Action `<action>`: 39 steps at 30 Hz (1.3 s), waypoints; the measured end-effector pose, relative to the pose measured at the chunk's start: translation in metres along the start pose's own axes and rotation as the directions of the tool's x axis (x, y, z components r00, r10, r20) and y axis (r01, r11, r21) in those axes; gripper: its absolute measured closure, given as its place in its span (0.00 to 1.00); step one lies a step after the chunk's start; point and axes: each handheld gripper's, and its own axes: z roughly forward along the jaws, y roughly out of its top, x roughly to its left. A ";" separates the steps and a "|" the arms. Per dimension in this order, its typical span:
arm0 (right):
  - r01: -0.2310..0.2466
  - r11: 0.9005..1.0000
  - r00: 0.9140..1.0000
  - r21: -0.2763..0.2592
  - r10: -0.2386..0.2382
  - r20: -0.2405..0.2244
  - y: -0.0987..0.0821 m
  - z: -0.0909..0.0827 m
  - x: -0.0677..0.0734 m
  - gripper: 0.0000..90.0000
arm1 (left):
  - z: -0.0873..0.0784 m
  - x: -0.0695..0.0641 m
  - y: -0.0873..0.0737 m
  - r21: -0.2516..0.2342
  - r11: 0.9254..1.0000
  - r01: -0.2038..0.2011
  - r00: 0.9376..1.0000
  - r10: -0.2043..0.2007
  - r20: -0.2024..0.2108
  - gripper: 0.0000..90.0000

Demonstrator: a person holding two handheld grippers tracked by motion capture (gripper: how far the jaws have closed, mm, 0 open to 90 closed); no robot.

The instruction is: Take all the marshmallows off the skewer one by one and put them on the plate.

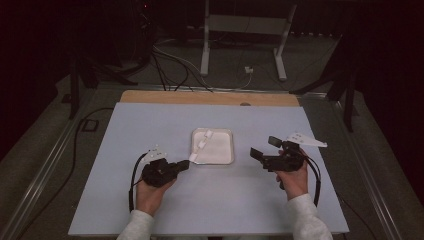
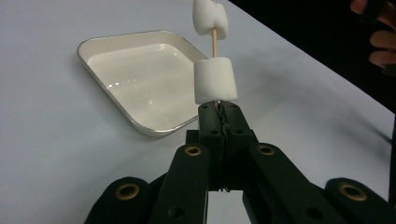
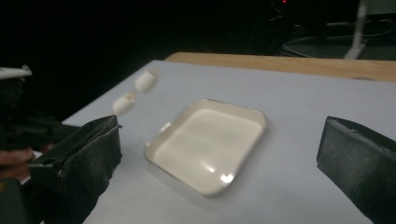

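Note:
My left gripper (image 1: 186, 164) (image 2: 218, 108) is shut on the near end of a thin wooden skewer (image 2: 215, 44). Two white marshmallows are threaded on it, one (image 2: 215, 80) just above the jaws and one (image 2: 210, 17) farther up. From above, the skewer with marshmallows (image 1: 202, 144) slants over the left part of a shallow white square tray (image 1: 222, 150) (image 2: 140, 70), which holds nothing else. My right gripper (image 1: 264, 148) (image 3: 219, 140) hovers right of the tray, jaws wide open with nothing between them. Its view faces the tray (image 3: 233, 109) and the blurred marshmallows (image 3: 125, 103).
A pale blue sheet (image 1: 210, 200) covers the table, with a wooden strip (image 1: 210, 97) along the far edge. Beyond it, cables and a white stand (image 1: 240, 30) sit on the dark floor. A hand (image 2: 383, 46) on the right gripper shows at the top right of the left gripper view.

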 end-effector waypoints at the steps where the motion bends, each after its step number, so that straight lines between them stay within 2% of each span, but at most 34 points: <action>1: -0.005 1.000 1.000 0.001 0.005 -0.011 0.003 0.004 0.002 0.00 | 0.000 -0.001 0.000 -0.006 1.000 -0.002 1.000 0.002 0.002 1.00; 2: -0.005 1.000 1.000 0.001 0.005 -0.011 0.003 0.004 0.002 0.00 | -0.001 -0.002 0.000 -0.008 1.000 -0.004 1.000 0.004 0.005 1.00; 4: -0.013 1.000 0.999 0.010 0.013 -0.044 0.010 0.017 0.007 0.00 | -0.003 -0.003 0.000 -0.018 1.000 -0.008 1.000 0.009 0.010 1.00; 5: -0.013 1.000 0.999 0.010 0.013 -0.044 0.010 0.017 0.007 0.00 | -0.004 -0.003 0.001 -0.024 1.000 -0.008 1.000 0.008 0.013 1.00; 6: -0.021 1.000 0.997 0.017 0.022 -0.071 0.016 0.026 0.010 0.00 | -0.005 -0.004 0.001 -0.032 0.999 -0.012 1.000 0.012 0.015 1.00; 7: -0.021 1.000 0.997 0.017 0.022 -0.071 0.016 0.026 0.010 0.00 | -0.005 -0.004 0.001 -0.032 0.999 -0.012 1.000 0.012 0.015 1.00; 10: -0.051 0.998 0.991 0.035 0.055 -0.122 0.022 0.043 0.015 0.00 | -0.005 -0.005 0.000 -0.031 0.999 -0.018 1.000 0.019 0.019 1.00; 17: -0.103 0.992 0.981 0.071 0.113 -0.161 0.021 0.064 0.018 0.01 | -0.006 -0.006 0.000 -0.035 0.999 -0.018 1.000 0.019 0.023 1.00; 19: -0.127 0.989 0.974 0.078 0.140 -0.181 0.021 0.071 0.017 0.04 | -0.005 -0.006 0.000 -0.039 0.999 -0.015 0.999 0.016 0.029 1.00; 20: -0.127 0.989 0.974 0.078 0.140 -0.181 0.021 0.071 0.017 0.04 | -0.005 -0.006 0.001 -0.039 0.999 -0.017 0.999 0.018 0.030 1.00; 21: -0.143 0.986 0.968 0.085 0.158 -0.195 0.021 0.075 0.018 0.05 | -0.005 -0.007 0.001 -0.039 0.999 -0.019 0.999 0.020 0.031 1.00; 26: -0.134 0.984 0.965 0.116 0.156 -0.211 0.023 0.083 0.023 0.06 | -0.002 -0.009 0.001 -0.040 0.999 -0.022 0.999 0.024 0.037 1.00; 29: -0.124 0.981 0.957 0.152 0.159 -0.243 0.026 0.092 0.031 0.17 | -0.001 -0.010 0.000 -0.040 0.999 -0.030 0.999 0.032 0.042 1.00; 30: -0.124 0.981 0.957 0.152 0.159 -0.243 0.026 0.092 0.031 0.17 | -0.001 -0.011 0.000 -0.041 0.999 -0.030 0.999 0.032 0.043 1.00; 32: -0.166 0.968 0.946 0.186 0.209 -0.247 0.025 0.099 0.033 0.30 | 0.000 -0.012 0.000 -0.042 0.999 -0.032 0.998 0.034 0.047 1.00; 33: -0.166 0.968 0.946 0.186 0.209 -0.247 0.025 0.099 0.033 0.30 | 0.000 -0.012 0.000 -0.042 0.999 -0.034 0.998 0.036 0.048 1.00; 34: -0.188 0.958 0.939 0.217 0.240 -0.246 0.023 0.105 0.033 0.44 | 0.001 -0.013 0.000 -0.043 0.998 -0.036 0.998 0.038 0.049 1.00; 35: -0.188 0.958 0.939 0.217 0.240 -0.246 0.023 0.105 0.033 0.44 | 0.001 -0.013 0.000 -0.042 0.998 -0.037 0.998 0.040 0.049 1.00; 36: -0.207 0.949 0.929 0.238 0.267 -0.255 0.021 0.109 0.033 0.53 | 0.001 -0.013 0.000 -0.043 0.998 -0.037 0.998 0.039 0.051 1.00; 37: -0.207 0.949 0.929 0.238 0.267 -0.255 0.021 0.109 0.033 0.53 | 0.001 -0.013 0.000 -0.042 0.998 -0.039 0.998 0.042 0.051 1.00; 39: -0.230 0.939 0.919 0.257 0.296 -0.259 0.019 0.112 0.034 0.63 | 0.002 -0.014 0.000 -0.041 0.998 -0.040 0.998 0.043 0.052 1.00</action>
